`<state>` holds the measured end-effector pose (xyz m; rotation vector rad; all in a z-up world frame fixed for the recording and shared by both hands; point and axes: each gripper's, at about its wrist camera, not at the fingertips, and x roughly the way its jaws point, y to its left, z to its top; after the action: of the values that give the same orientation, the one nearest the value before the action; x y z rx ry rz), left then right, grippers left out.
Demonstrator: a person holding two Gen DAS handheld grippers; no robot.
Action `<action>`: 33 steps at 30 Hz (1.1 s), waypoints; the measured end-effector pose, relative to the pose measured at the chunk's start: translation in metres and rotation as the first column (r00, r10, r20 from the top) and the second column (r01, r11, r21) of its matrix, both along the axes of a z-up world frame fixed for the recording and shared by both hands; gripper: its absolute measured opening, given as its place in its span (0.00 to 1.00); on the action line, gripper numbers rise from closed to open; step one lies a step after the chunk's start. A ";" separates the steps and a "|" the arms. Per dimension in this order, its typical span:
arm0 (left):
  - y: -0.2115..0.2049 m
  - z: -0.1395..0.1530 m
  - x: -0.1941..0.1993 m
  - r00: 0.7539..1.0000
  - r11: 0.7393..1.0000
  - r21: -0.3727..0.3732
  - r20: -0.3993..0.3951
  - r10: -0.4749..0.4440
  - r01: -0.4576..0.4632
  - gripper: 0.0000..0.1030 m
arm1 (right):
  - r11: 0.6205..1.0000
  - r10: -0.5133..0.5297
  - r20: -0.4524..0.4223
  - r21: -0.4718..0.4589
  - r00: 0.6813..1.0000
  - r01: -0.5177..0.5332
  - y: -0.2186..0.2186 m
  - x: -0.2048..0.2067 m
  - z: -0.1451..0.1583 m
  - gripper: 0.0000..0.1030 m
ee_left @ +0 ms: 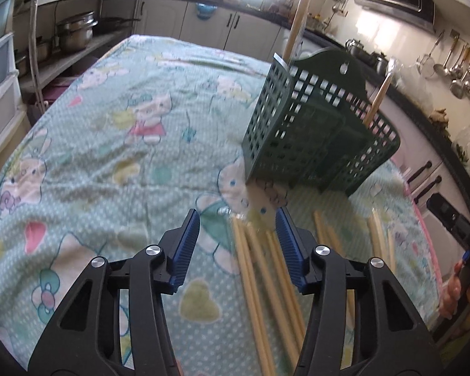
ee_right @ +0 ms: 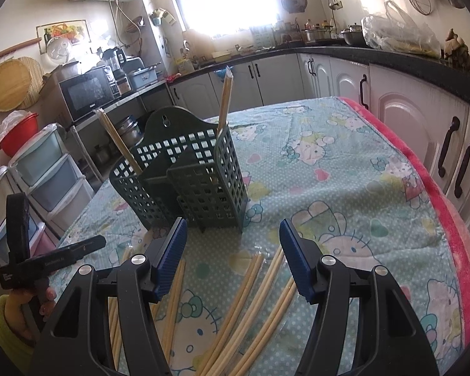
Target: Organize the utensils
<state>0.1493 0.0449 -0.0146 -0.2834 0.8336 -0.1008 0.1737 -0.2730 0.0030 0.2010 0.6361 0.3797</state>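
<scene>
A dark green slotted utensil holder (ee_left: pixel 316 134) stands on the patterned tablecloth; it also shows in the right wrist view (ee_right: pixel 188 175). Two wrapped chopstick pairs (ee_right: pixel 225 100) stand in it, one in each outer compartment. Several wrapped chopstick pairs (ee_left: pixel 266 275) lie flat on the cloth in front of the holder, also seen in the right wrist view (ee_right: pixel 250 307). My left gripper (ee_left: pixel 238 219) is open and empty, low over the lying chopsticks. My right gripper (ee_right: pixel 233 228) is open and empty above them, just short of the holder.
The table carries a green cartoon-print cloth (ee_left: pixel 125 144) with a pink edge (ee_right: pixel 448 206) on the right. The left hand-held gripper's body (ee_right: pixel 25 260) shows at the left. Kitchen cabinets (ee_right: pixel 423 131), a counter and plastic drawers (ee_right: pixel 47 181) surround the table.
</scene>
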 end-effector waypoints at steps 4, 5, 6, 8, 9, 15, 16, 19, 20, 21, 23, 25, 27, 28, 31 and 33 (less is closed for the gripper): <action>0.000 -0.012 -0.005 0.999 1.000 0.013 -0.038 -0.007 0.008 0.40 | 0.999 0.028 -0.018 -0.015 0.999 -0.029 0.006 0.000 -0.005 0.57; 0.000 -0.013 -0.006 0.999 1.000 0.015 -0.044 -0.010 0.010 0.38 | 0.999 0.039 -0.023 -0.019 0.999 -0.040 0.009 0.000 -0.006 0.57; -0.001 -0.015 -0.007 0.999 1.000 0.017 -0.050 -0.012 0.013 0.36 | 0.998 0.055 -0.032 -0.022 0.998 -0.056 0.013 0.000 -0.008 0.57; -0.001 -0.018 -0.009 0.998 1.000 0.023 -0.061 -0.018 0.020 0.36 | 0.997 0.075 -0.046 -0.031 0.996 -0.076 0.019 0.000 -0.012 0.57; -0.002 -0.019 -0.011 0.997 0.999 0.030 -0.068 -0.023 0.025 0.36 | 0.995 0.087 -0.058 -0.038 0.995 -0.090 0.023 0.000 -0.015 0.57; -0.012 -0.029 -0.011 0.994 0.996 0.079 -0.103 -0.042 0.050 0.34 | 0.987 0.142 -0.104 -0.061 0.984 -0.149 0.044 0.000 -0.026 0.57; -0.014 -0.030 -0.010 0.993 0.994 0.098 -0.109 -0.040 0.051 0.34 | 0.985 0.148 -0.111 -0.071 0.983 -0.157 0.048 0.000 -0.028 0.57; -0.020 -0.030 -0.007 0.993 0.988 0.144 -0.105 -0.045 0.060 0.34 | 0.979 0.171 -0.128 -0.088 0.977 -0.183 0.058 0.000 -0.033 0.57; -0.021 -0.030 -0.005 0.993 0.986 0.156 -0.106 -0.047 0.063 0.34 | 0.977 0.176 -0.136 -0.097 0.975 -0.190 0.062 0.001 -0.035 0.57; -0.022 -0.031 -0.002 0.993 0.984 0.164 -0.109 -0.048 0.066 0.34 | 0.973 0.186 -0.149 -0.108 0.971 -0.203 0.067 0.002 -0.038 0.57; -0.027 -0.033 0.002 0.992 0.978 0.195 -0.114 -0.057 0.078 0.35 | 0.966 0.196 -0.173 -0.135 0.965 -0.220 0.075 0.005 -0.044 0.57; -0.032 -0.034 0.007 0.991 0.970 0.227 -0.115 -0.063 0.088 0.35 | 0.957 0.204 -0.193 -0.167 0.960 -0.237 0.085 0.007 -0.050 0.57; -0.032 -0.035 0.012 0.991 0.968 0.235 -0.116 -0.064 0.090 0.35 | 0.949 0.206 -0.208 -0.195 0.956 -0.247 0.092 0.010 -0.056 0.57; -0.032 -0.035 0.015 0.991 0.967 0.237 -0.117 -0.065 0.091 0.35 | 0.945 0.200 -0.214 -0.216 0.956 -0.246 0.095 0.012 -0.058 0.57; -0.029 -0.034 0.024 0.991 0.968 0.234 -0.122 -0.061 0.089 0.34 | 0.936 0.185 -0.239 -0.252 0.953 -0.245 0.102 0.020 -0.065 0.56; -0.027 -0.034 0.030 0.990 0.970 0.227 -0.126 -0.059 0.087 0.34 | 0.930 0.177 -0.246 -0.276 0.953 -0.244 0.106 0.024 -0.068 0.52</action>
<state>0.1788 0.0175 -0.0484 -0.0386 0.9644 -0.0548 0.1980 -0.1674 -0.0647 -0.1254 0.9273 0.4658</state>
